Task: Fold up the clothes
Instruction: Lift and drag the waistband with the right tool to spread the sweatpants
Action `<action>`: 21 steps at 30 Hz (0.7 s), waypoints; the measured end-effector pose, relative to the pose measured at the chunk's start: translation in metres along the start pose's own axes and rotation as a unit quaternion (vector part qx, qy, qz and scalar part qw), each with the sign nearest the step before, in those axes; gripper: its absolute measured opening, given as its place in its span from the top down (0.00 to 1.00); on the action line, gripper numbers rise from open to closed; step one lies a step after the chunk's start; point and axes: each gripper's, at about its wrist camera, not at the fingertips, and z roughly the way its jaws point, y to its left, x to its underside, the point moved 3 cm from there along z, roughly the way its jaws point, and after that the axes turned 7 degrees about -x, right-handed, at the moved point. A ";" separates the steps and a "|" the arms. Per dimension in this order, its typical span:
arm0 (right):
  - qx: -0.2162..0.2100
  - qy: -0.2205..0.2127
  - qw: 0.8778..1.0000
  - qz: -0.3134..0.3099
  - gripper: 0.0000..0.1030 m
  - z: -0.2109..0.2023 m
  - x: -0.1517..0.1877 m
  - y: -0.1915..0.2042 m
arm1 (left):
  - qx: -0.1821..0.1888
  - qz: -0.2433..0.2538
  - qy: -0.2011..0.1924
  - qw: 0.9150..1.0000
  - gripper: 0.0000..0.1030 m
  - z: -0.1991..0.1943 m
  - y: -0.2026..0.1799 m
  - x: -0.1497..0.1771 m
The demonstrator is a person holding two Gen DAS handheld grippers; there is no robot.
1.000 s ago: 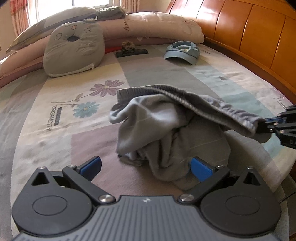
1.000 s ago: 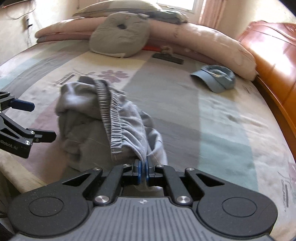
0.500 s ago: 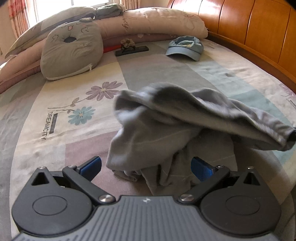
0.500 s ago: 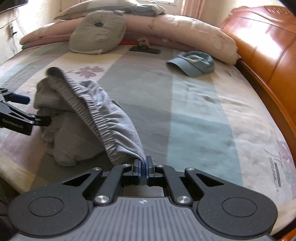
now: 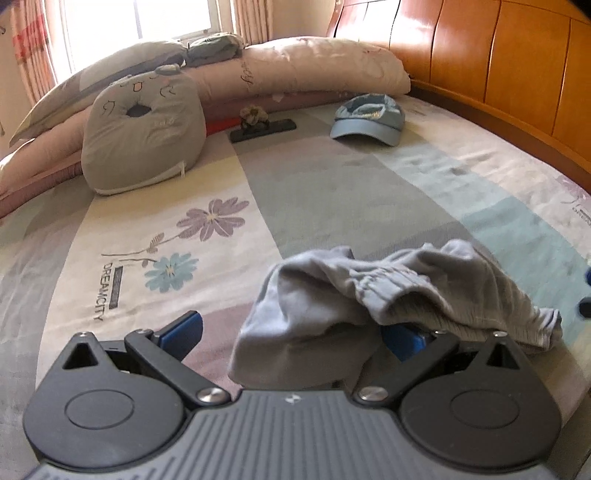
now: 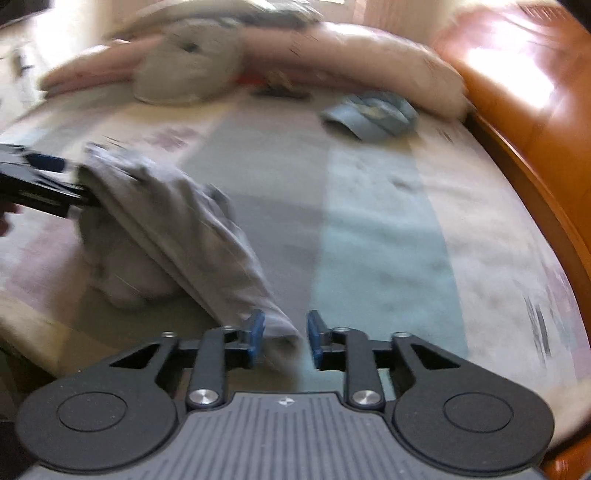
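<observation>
I see one crumpled grey garment (image 5: 369, 306) between my two tools. My right tool (image 6: 282, 338) is opening, its hem loose between the pads; my left tool (image 5: 291, 332) gapes wide, gripping nothing.

Lighting: daylight, bright, entering from a window (image 5: 136, 18) at the upper left of the left wrist view; the pane is blown out to white. Warm glare on the wooden headboard (image 6: 517, 74), upper right of the right wrist view, washed to a pale patch.
Shadows: soft, under the grey garment (image 5: 332, 314) and beneath the grey cushion (image 5: 144, 125).
Sharpness: left wrist view mostly crisp, the garment slightly soft. Right wrist view smeared by motion blur throughout; pillows, blue cap (image 6: 369, 114) and garment streaked, print on the bed cover (image 6: 369, 229) unreadable.
Distortion: strong fisheye in both; bed edges and headboard bow outward toward the frame borders.
</observation>
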 end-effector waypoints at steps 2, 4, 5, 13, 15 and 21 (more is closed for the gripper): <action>-0.026 -0.021 0.999 -0.041 0.58 0.007 -0.013 0.024 | 0.002 -0.002 -0.003 1.000 0.01 -0.001 0.002 -0.003; -0.056 -0.040 0.994 -0.083 0.57 0.019 -0.026 0.050 | 0.003 0.002 -0.001 1.000 0.01 0.001 0.004 -0.005; -0.067 -0.047 0.991 -0.102 0.56 0.026 -0.031 0.061 | 0.003 0.003 0.000 1.000 0.01 0.002 0.004 -0.006; -0.069 -0.051 0.976 -0.199 0.53 0.093 -0.054 0.106 | 0.007 0.014 -0.001 1.000 0.01 0.005 0.009 -0.008; -0.070 -0.036 0.974 -0.213 0.83 0.100 -0.055 0.105 | 0.007 0.010 -0.007 1.000 0.01 0.001 0.014 -0.007; -0.091 -0.037 0.984 -0.147 0.89 0.089 -0.092 0.060 | 0.015 -0.038 -0.022 0.999 0.01 -0.012 0.030 0.002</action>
